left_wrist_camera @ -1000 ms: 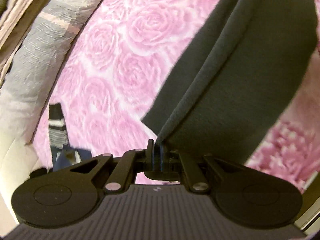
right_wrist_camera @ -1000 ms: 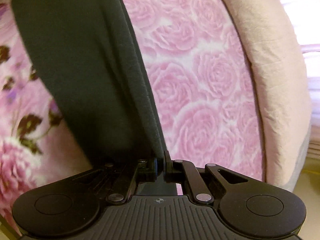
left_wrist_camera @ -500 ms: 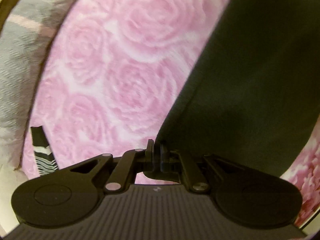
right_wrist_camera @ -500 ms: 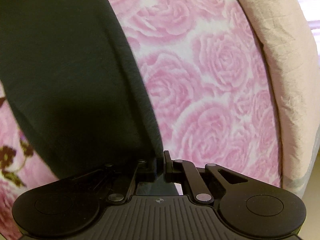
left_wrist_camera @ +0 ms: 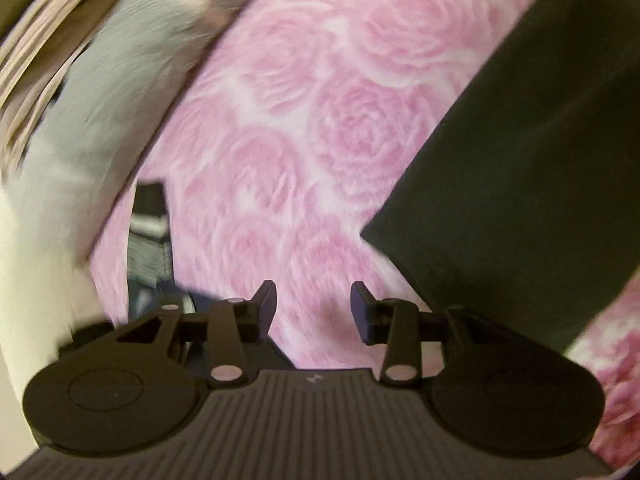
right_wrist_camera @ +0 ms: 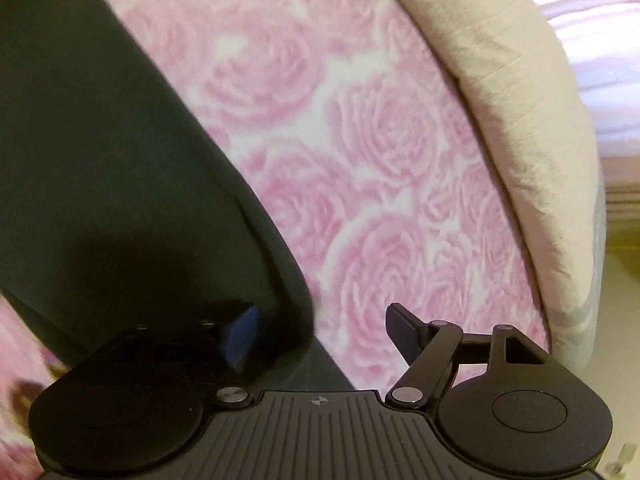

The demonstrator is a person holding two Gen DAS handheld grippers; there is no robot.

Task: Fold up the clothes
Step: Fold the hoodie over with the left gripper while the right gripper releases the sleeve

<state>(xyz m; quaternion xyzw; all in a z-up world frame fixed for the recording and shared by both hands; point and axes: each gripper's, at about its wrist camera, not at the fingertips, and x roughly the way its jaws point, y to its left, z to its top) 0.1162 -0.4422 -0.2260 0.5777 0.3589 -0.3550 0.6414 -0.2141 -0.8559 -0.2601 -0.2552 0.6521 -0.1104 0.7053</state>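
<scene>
Dark garment [left_wrist_camera: 520,184] lies flat on pink rose bedspread [left_wrist_camera: 320,120], right of frame. Left gripper [left_wrist_camera: 313,304] jaws opening, nothing between. Right gripper [right_wrist_camera: 322,330] jaws opening wide, cloth edge loose between. This fold looks laid; more likely left.

The garment [left_wrist_camera: 528,184] lies flat on the blanket [left_wrist_camera: 320,128], right of the left gripper [left_wrist_camera: 313,308] and left of the right gripper [right_wrist_camera: 320,332]. A striped cloth [left_wrist_camera: 150,236] lies at the blanket's left edge, a cushion [right_wrist_camera: 516,120] along its right.
</scene>
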